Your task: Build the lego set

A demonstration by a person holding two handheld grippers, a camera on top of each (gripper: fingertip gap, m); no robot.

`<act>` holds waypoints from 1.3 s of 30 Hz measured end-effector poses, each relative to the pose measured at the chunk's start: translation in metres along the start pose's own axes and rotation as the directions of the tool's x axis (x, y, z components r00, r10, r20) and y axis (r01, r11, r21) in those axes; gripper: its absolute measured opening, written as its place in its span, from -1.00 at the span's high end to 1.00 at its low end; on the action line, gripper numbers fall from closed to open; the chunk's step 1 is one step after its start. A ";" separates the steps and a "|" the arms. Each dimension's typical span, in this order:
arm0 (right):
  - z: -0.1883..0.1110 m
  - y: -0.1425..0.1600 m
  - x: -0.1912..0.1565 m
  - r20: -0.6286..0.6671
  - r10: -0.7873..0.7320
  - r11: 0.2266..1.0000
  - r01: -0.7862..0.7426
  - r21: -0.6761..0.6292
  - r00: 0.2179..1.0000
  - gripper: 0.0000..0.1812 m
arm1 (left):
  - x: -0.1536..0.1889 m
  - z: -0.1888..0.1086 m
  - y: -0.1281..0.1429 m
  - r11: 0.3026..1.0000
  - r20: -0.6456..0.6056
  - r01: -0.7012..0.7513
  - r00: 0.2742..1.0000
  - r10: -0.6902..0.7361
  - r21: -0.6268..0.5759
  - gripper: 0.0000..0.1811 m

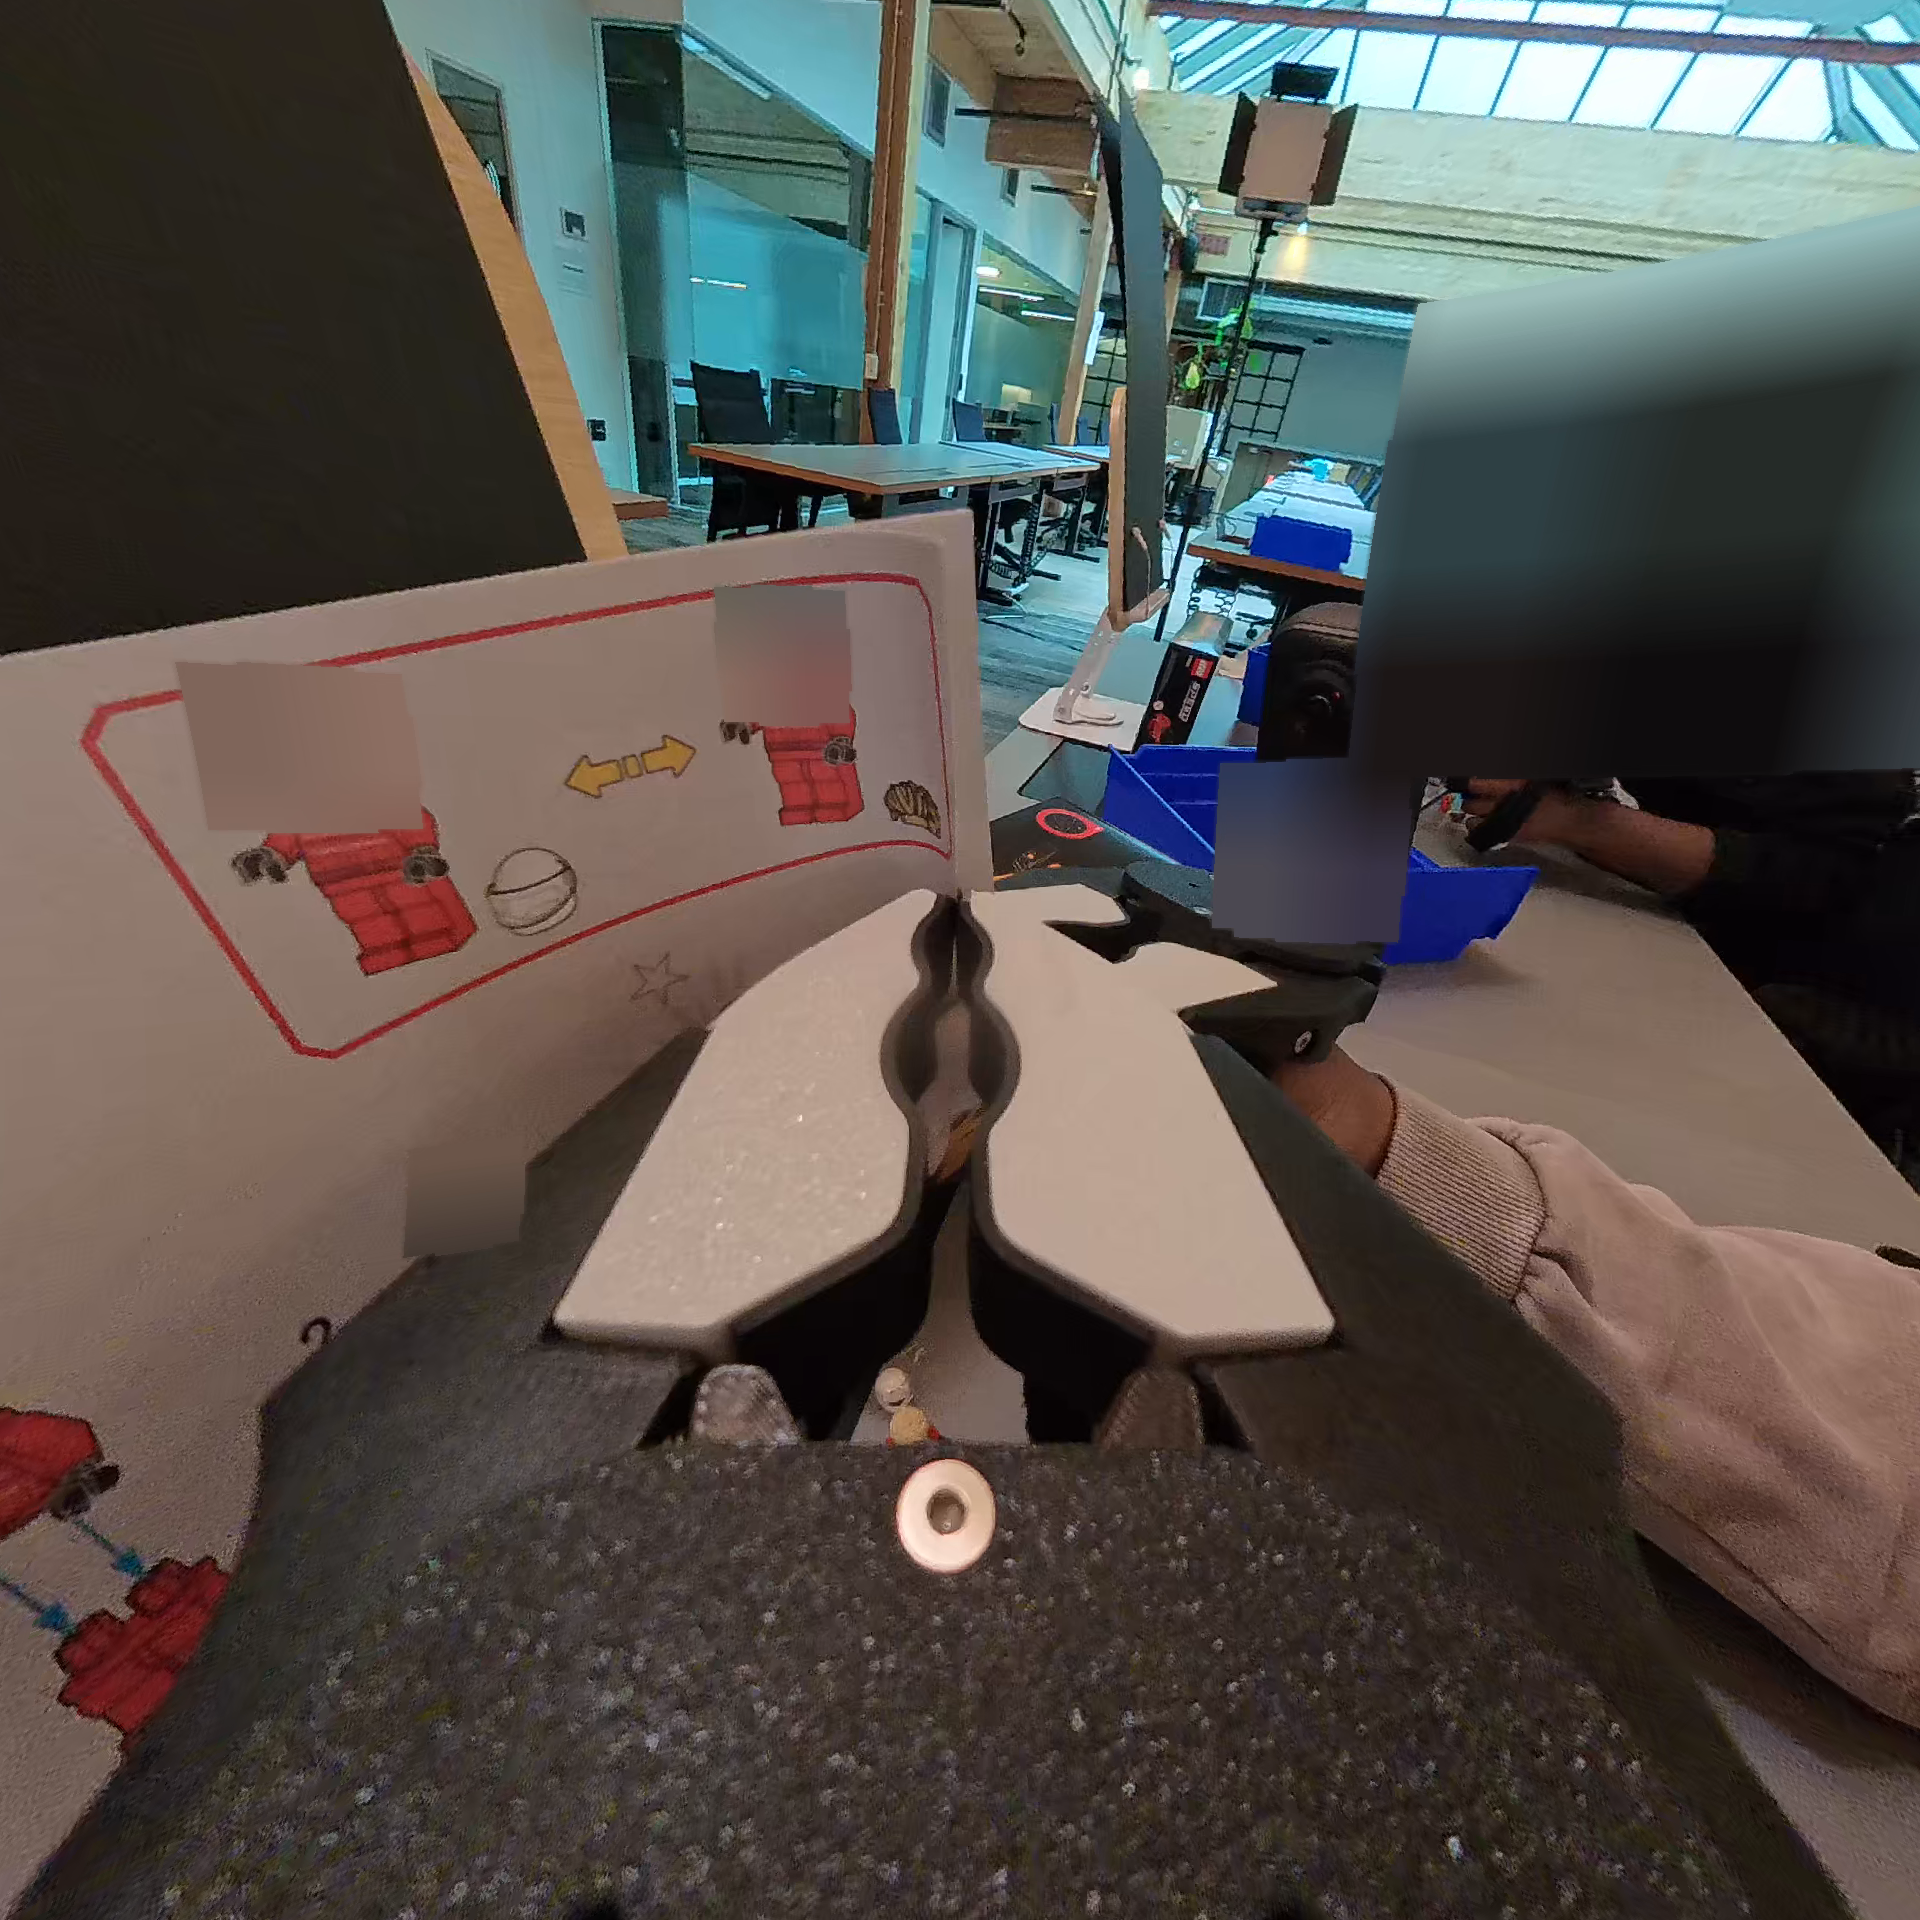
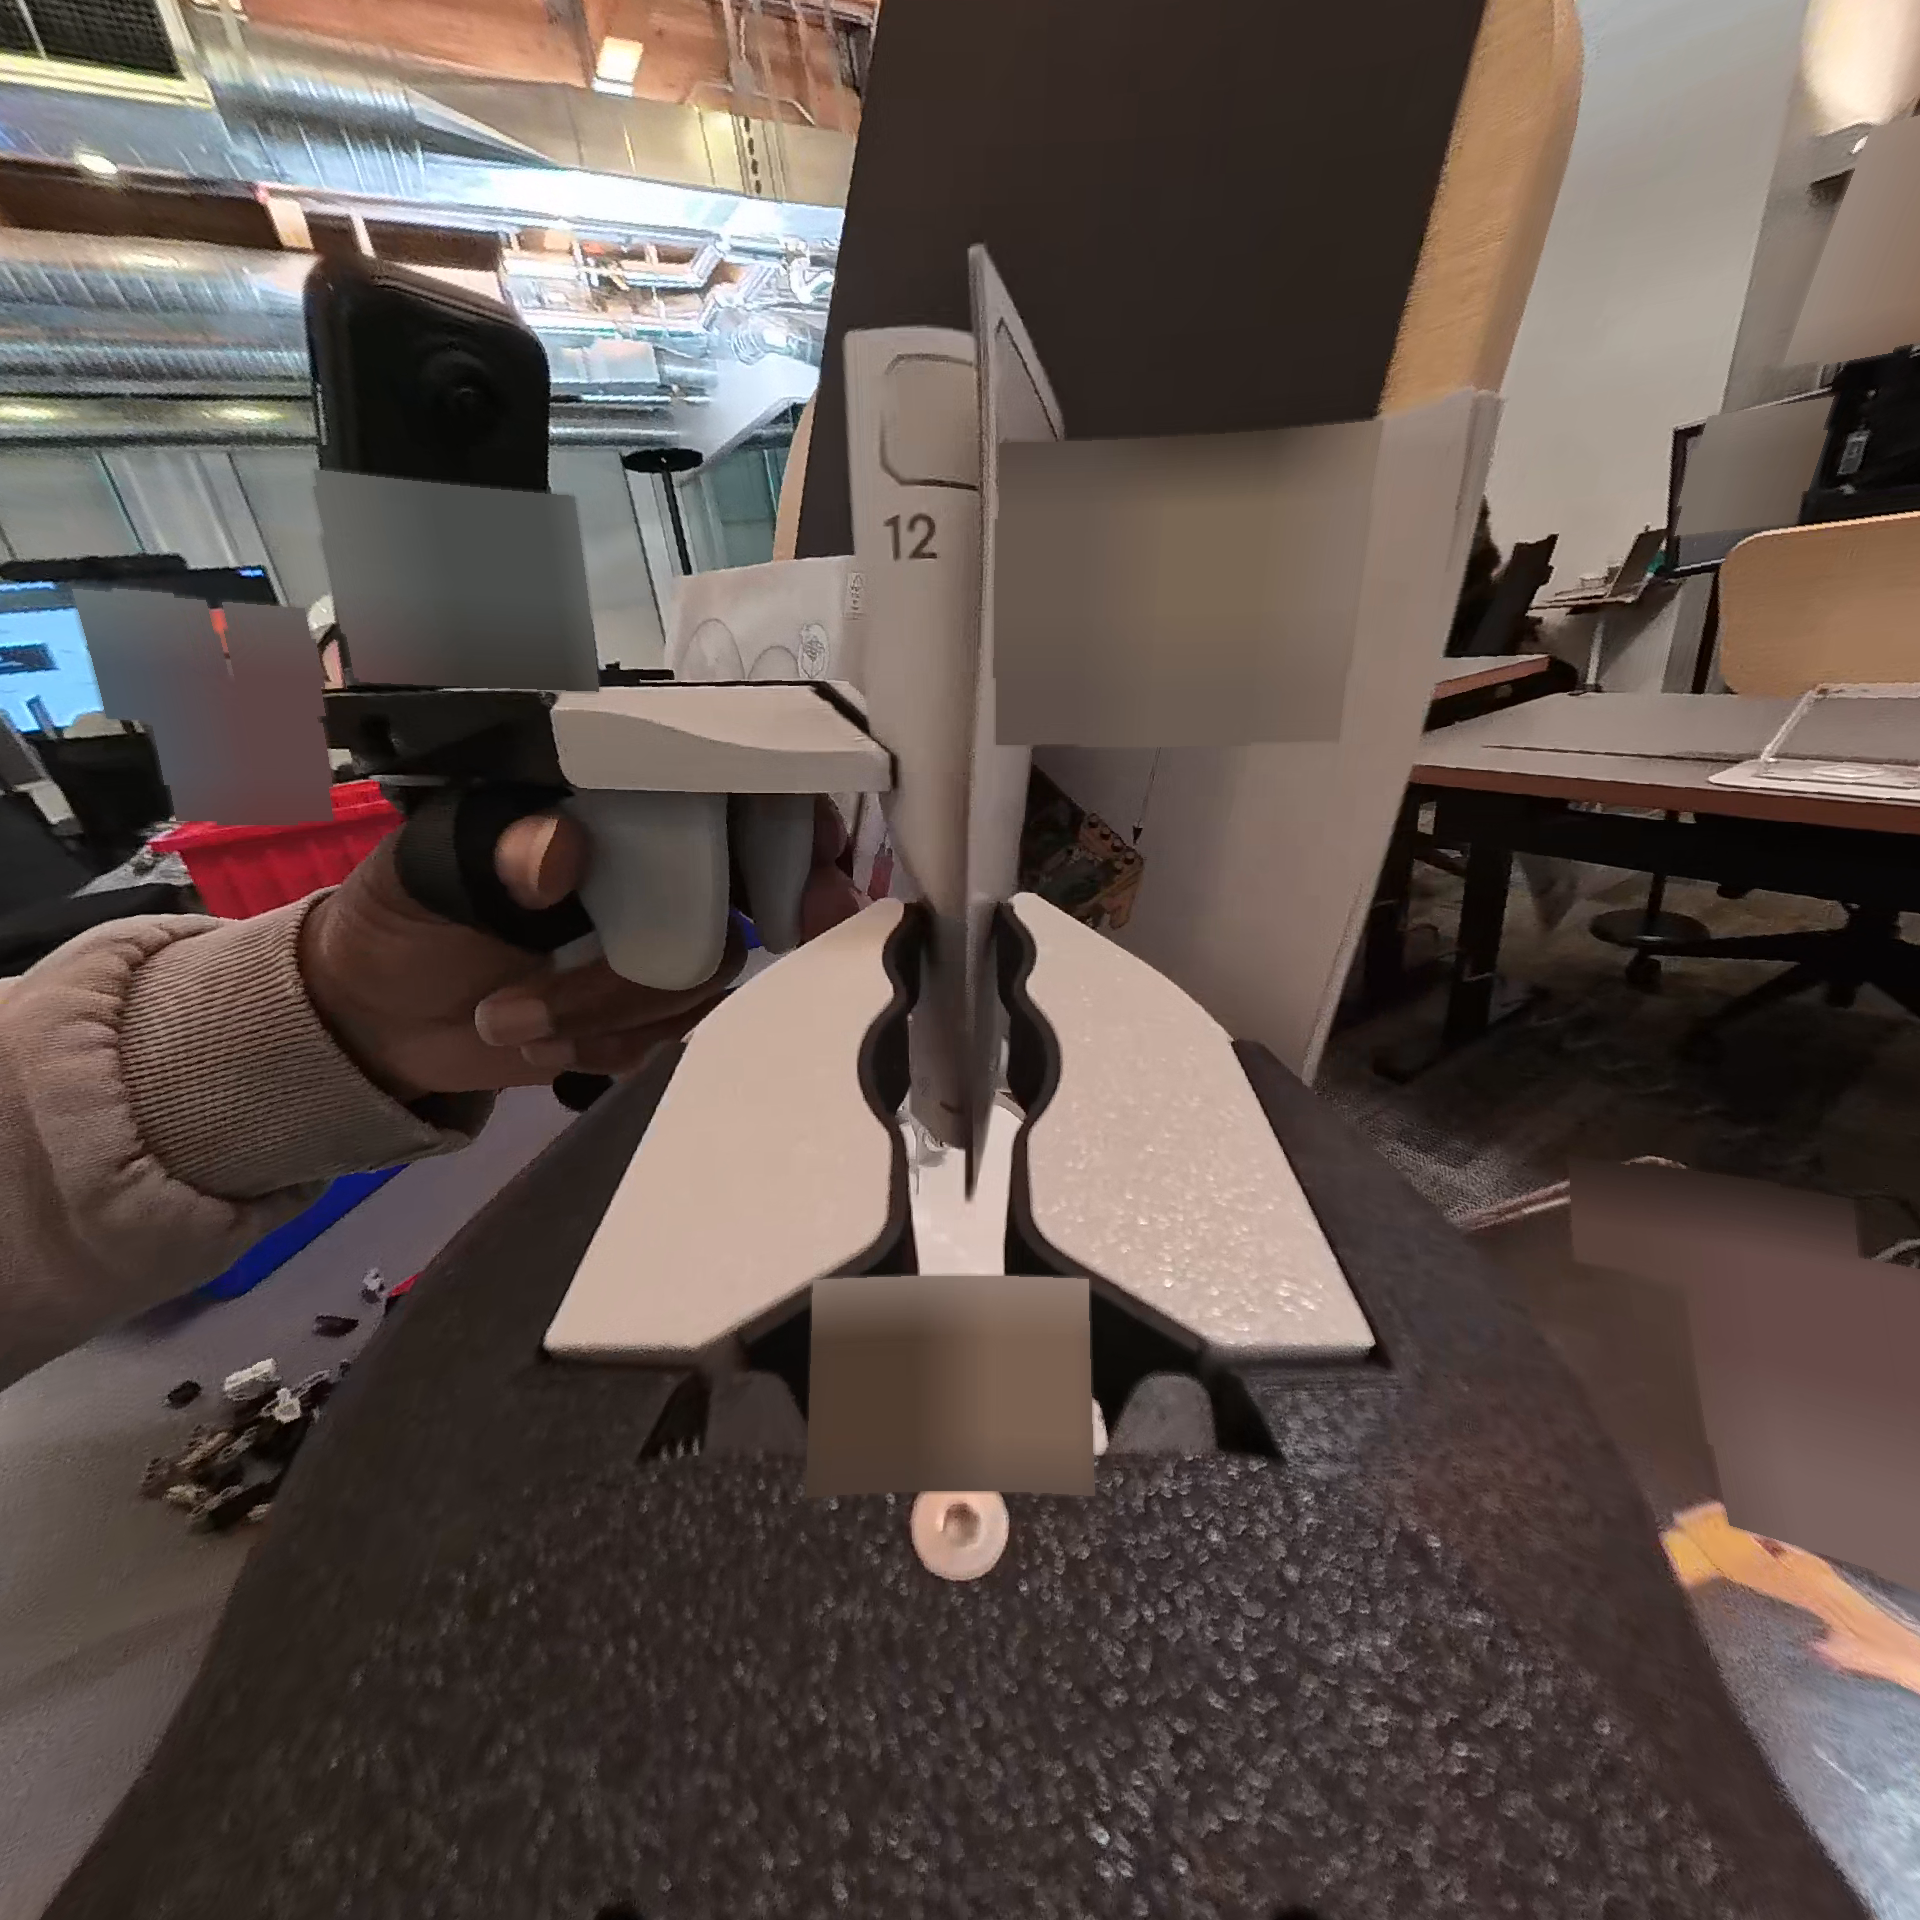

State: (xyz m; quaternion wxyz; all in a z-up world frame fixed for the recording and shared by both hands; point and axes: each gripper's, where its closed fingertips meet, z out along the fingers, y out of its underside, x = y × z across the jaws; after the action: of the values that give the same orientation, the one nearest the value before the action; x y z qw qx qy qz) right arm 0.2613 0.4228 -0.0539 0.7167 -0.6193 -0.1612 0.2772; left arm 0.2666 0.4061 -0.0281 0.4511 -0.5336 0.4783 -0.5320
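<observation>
the left gripper [image 1: 954,902] is clenched on the right edge of the booklet [image 1: 436,831], its white fingers [image 1: 790,1122] pressed together with only the wavy dark pads showing between them. the open page spreads away to the left of this gripper, printed with red figures inside a red border, a yellow double arrow and a small star. beyond the fingertips and to the right sits a blue bin [image 1: 1174,800] on the grey table [image 1: 1621,1049], and the right gripper [image 1: 1216,935] comes in from that side, held by a hand [image 1: 1340,1112] in a pale pink sleeve [image 1: 1704,1340]. small pale lego bits [image 1: 902,1403] show in the gap low between the fingers.

in the right wrist view, the right gripper [image 2: 961,914] grasps the booklet [image 2: 951,727] edge-on; its pages stand upright between the fingers [image 2: 1143,1122] and fan out above. to the left of it, the left gripper [image 2: 883,743] reaches in level and pinches the same pages higher up, held by a hand [image 2: 468,966]. lower left, a scatter of dark lego pieces [image 2: 234,1444] lies on the table [image 2: 73,1621], and a red bin [image 2: 281,862] sits farther back.
</observation>
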 end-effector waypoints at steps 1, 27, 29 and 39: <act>-0.001 0.000 0.001 -0.001 -0.002 1.000 0.002 -0.002 1.000 0.84 | 0.000 0.000 0.000 1.000 -0.003 0.002 1.000 -0.002 0.001 1.00; -0.032 -0.025 0.050 -0.148 0.231 0.965 -0.207 0.163 0.962 0.93 | -0.035 -0.009 0.014 0.987 0.239 -0.124 0.960 0.145 -0.101 0.91; -0.043 -0.040 0.057 -0.251 0.144 0.977 -0.098 0.187 0.957 0.90 | -0.042 -0.012 0.016 0.970 0.311 -0.192 0.922 0.231 -0.150 0.90; 0.008 -0.027 0.029 -0.478 -0.729 0.668 0.661 -0.343 0.489 0.41 | -0.015 -0.074 0.000 0.958 0.538 -0.279 0.798 0.271 -0.067 0.90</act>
State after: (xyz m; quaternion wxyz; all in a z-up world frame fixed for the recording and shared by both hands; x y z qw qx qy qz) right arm 0.2852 0.4443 -0.0289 0.7430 -0.5930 -0.1865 -0.2481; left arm 0.1928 0.4227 -0.0283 0.6441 -0.5834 0.3994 -0.2921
